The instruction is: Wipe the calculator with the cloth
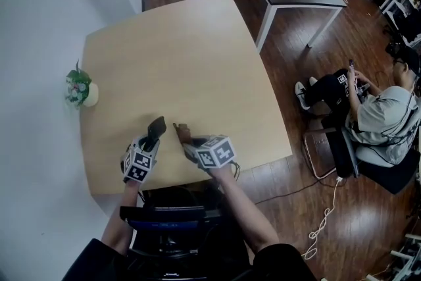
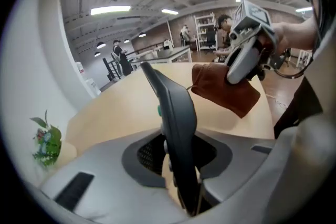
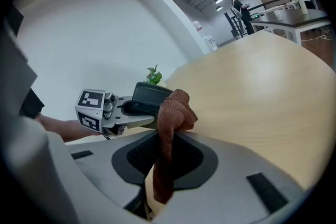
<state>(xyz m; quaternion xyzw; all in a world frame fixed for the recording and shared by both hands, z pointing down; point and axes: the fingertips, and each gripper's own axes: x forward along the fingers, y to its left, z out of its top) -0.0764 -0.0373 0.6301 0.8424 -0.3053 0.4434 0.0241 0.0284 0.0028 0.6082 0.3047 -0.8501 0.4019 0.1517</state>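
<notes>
L gripper [image 1: 152, 139] clamps calculator [image 2: 176, 128] by one end, R gripper [image 1: 189, 143] at its 3 o'clock pinches cloth [image 3: 167, 134]; a hard wipe could lever calculator out of that grip.

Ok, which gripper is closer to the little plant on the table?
Left. The left gripper, shut on the calculator, is right of the plant and below it in the head view; the right gripper, gripping the cloth, lies farther right.
</notes>
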